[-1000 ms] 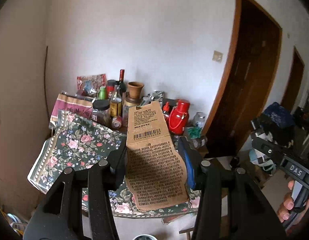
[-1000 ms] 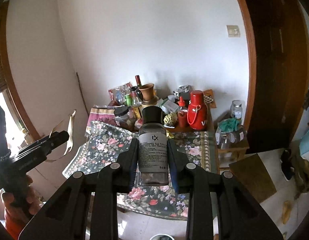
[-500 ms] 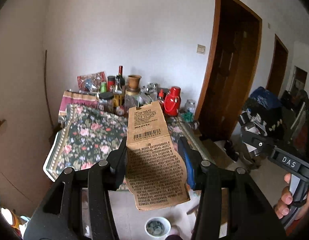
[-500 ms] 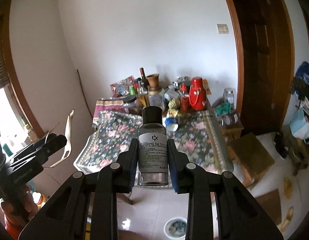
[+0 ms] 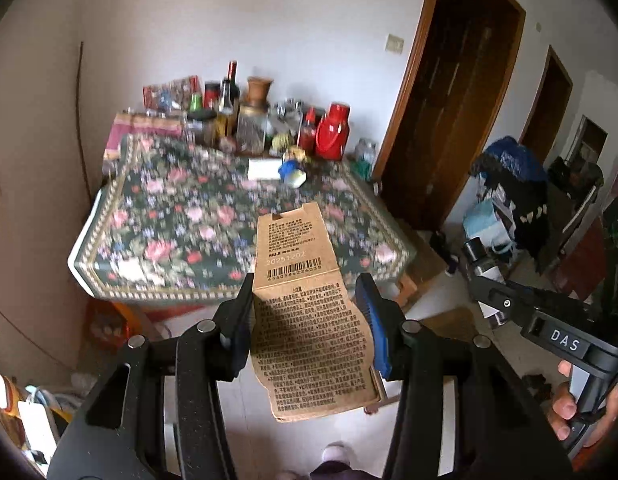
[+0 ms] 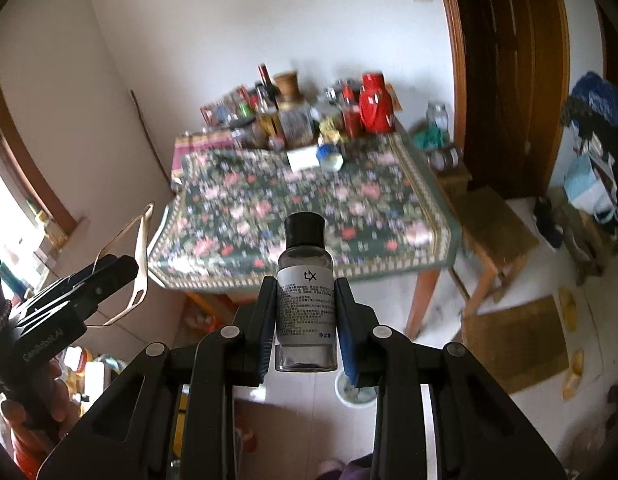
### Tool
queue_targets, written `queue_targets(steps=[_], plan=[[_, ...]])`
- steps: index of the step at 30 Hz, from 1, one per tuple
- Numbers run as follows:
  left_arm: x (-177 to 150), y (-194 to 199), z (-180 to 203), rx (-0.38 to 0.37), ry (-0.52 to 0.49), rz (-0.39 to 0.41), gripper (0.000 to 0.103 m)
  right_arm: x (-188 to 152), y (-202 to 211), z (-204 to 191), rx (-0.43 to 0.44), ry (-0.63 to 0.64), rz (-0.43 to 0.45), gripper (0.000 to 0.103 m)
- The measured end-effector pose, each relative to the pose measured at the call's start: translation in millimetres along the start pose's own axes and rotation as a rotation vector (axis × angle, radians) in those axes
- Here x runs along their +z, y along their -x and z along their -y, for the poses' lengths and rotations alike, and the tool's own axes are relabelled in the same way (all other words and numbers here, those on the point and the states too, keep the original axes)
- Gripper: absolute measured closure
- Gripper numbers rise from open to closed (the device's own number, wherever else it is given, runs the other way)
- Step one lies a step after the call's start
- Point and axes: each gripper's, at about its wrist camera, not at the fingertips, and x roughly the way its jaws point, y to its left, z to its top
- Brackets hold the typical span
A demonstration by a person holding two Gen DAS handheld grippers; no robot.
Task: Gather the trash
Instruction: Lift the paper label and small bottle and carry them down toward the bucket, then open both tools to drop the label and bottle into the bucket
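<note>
A crumpled brown cardboard box [image 5: 309, 312] is clenched between the jaws of the left gripper [image 5: 309, 320], held in the air in front of the flowered surface [image 5: 181, 232]. The right gripper [image 6: 305, 312] grasps a small black-capped bottle [image 6: 305, 292] the same way, above the floor.

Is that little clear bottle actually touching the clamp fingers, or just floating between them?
Touching. In the right wrist view both fingers of the right gripper press against the sides of the bottle, with no gap visible.
</note>
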Motion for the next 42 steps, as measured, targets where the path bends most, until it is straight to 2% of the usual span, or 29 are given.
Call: queue_targets(steps=[3,11,22,28,31,35,36,37,38,40,42], plan=[[-14,-18,2,0.007,0.003,-0.042,0.056,-13,-19,11,0.003,0.008,-0.054,0.078],[-61,-96,5,0.046,0.048,-0.19,0.056,-50,-88,51,0.009,0.018,-0.199,0.078],[-176,-225,-10,0.103,0.164,-0.392,0.055,-128,-217,115,0.006,0.038,-0.414,0.078],[-233,-279,-21,0.125,0.186,-0.474,0.055,-159,-279,128,0.048,0.048,-0.466,0.078],[-249,-300,-29,0.128,0.202,-0.494,0.055,-167,-300,125,0.057,0.082,-0.453,0.077],[-264,-328,-37,0.128,0.218,-0.504,0.055,-173,-322,125,0.118,0.086,-0.464,0.077],[-266,-333,-37,0.128,0.218,-0.504,0.056,-174,-328,128,0.131,0.061,-0.487,0.069],[-269,-340,-37,0.132,0.212,-0.505,0.056,-179,-338,136,0.136,0.009,-0.519,0.05],[-272,-347,-37,0.139,0.202,-0.509,0.055,-181,-343,142,0.145,-0.034,-0.53,0.043],[-277,-361,-35,0.143,0.189,-0.523,0.055,-184,-348,154,0.165,-0.097,-0.549,0.041],[-282,-375,-33,0.125,0.187,-0.543,0.055,-188,-349,162,0.145,-0.116,-0.565,0.041]])
